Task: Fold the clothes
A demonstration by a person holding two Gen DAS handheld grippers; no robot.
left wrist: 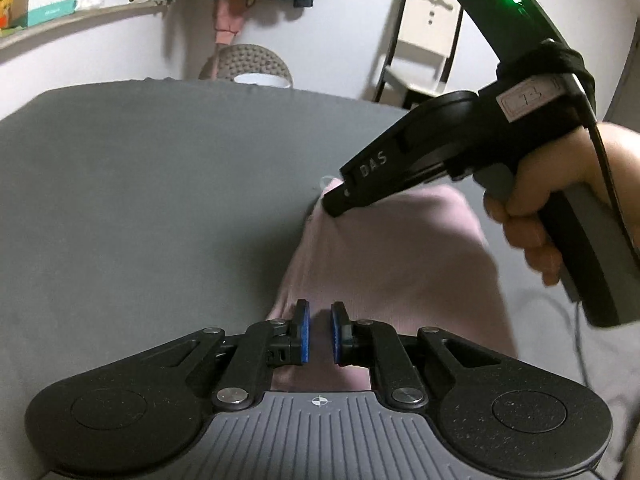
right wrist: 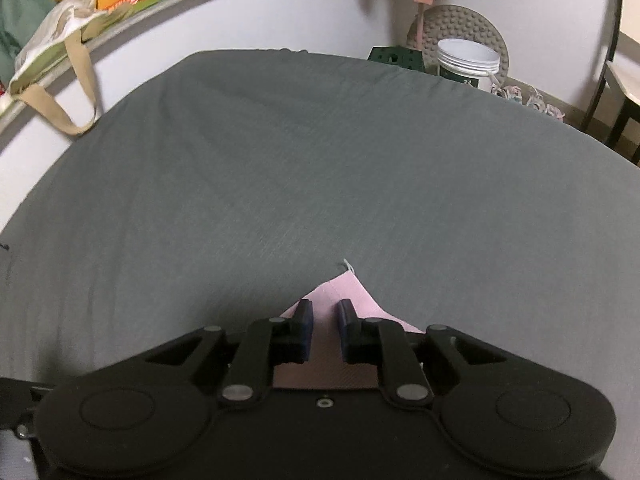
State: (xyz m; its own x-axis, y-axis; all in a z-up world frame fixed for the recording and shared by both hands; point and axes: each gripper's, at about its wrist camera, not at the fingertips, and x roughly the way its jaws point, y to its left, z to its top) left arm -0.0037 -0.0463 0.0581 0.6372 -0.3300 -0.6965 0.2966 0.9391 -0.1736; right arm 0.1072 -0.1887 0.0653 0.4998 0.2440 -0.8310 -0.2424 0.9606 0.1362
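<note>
a pale pink garment (left wrist: pixel 384 256) lies on a grey bed sheet (left wrist: pixel 160 200), towards the near right part of the surface in the left wrist view, its left edge running up to a pointed corner with a small white loop of thread at the tip. in the right wrist view that same corner of the pink garment (right wrist: pixel 340 292) pokes forward from between the fingers onto the grey bed sheet (right wrist: pixel 280 160). the left gripper (left wrist: pixel 319 332) hovers over the near edge of the cloth, its blue pads (left wrist: pixel 305 332) parted with a narrow gap and pink fabric showing between them; it looks released, not pinching anything. the right gripper (left wrist: pixel 334 204) reaches in from the right, held in a hand (left wrist: pixel 532 224), with its tip down at the garment's far corner; from this side i cannot tell how its jaws stand. its own camera shows the right gripper (right wrist: pixel 325 334) with fingers apart and the cloth lying flat beneath them, so it reads as released. beyond the bed stand a white bucket (right wrist: pixel 468 64), a folding chair (left wrist: pixel 428 40) against the wall, and a shelf (right wrist: pixel 120 12) with boxes and a cloth bag (right wrist: pixel 60 40) hanging off it.
</note>
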